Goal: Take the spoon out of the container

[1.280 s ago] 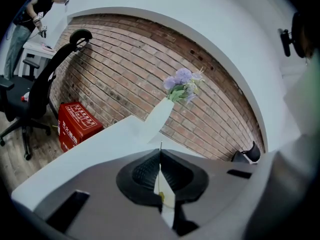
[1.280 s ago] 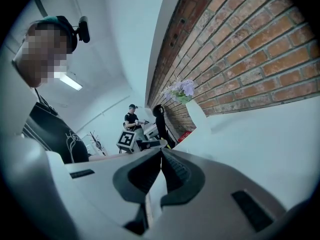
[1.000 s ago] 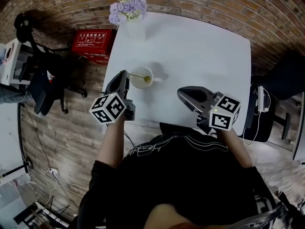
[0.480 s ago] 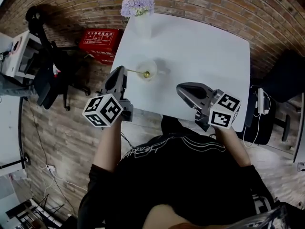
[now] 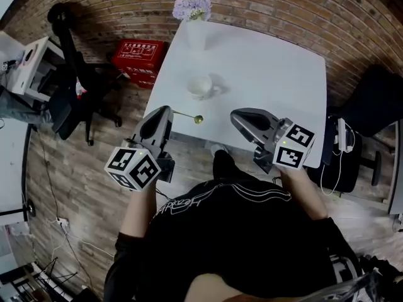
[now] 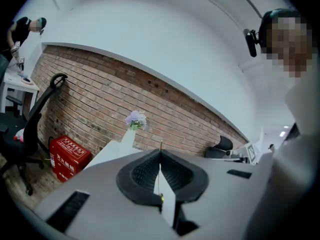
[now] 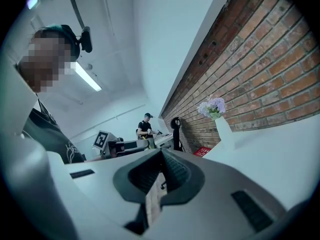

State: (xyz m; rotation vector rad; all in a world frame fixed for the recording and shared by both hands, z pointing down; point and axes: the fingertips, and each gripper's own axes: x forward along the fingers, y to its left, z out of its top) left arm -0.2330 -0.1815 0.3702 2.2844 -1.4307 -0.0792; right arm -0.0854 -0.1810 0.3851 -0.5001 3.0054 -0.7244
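Note:
My left gripper (image 5: 165, 112) is shut on the thin handle of a gold spoon (image 5: 189, 116). The spoon sticks out to the right, level, and its small bowl hangs over the near edge of the white table (image 5: 271, 74). The white cup (image 5: 200, 85) stands on the table beyond it, apart from the spoon. In the left gripper view the spoon (image 6: 160, 170) shows edge-on as a gold line pinched between the dark pads (image 6: 142, 173). My right gripper (image 5: 238, 118) hovers at the table's near edge, right of the spoon. It (image 7: 161, 155) is shut on nothing.
A white vase of purple flowers (image 5: 194, 14) stands at the table's far left corner. A red box (image 5: 140, 54) and a black office chair (image 5: 72, 90) sit on the wooden floor to the left. Another dark chair (image 5: 371, 102) is at the right.
The spoon stood in the cup a second ago. My left gripper has lifted it out and drawn it back toward the near table edge. The right gripper has barely moved.

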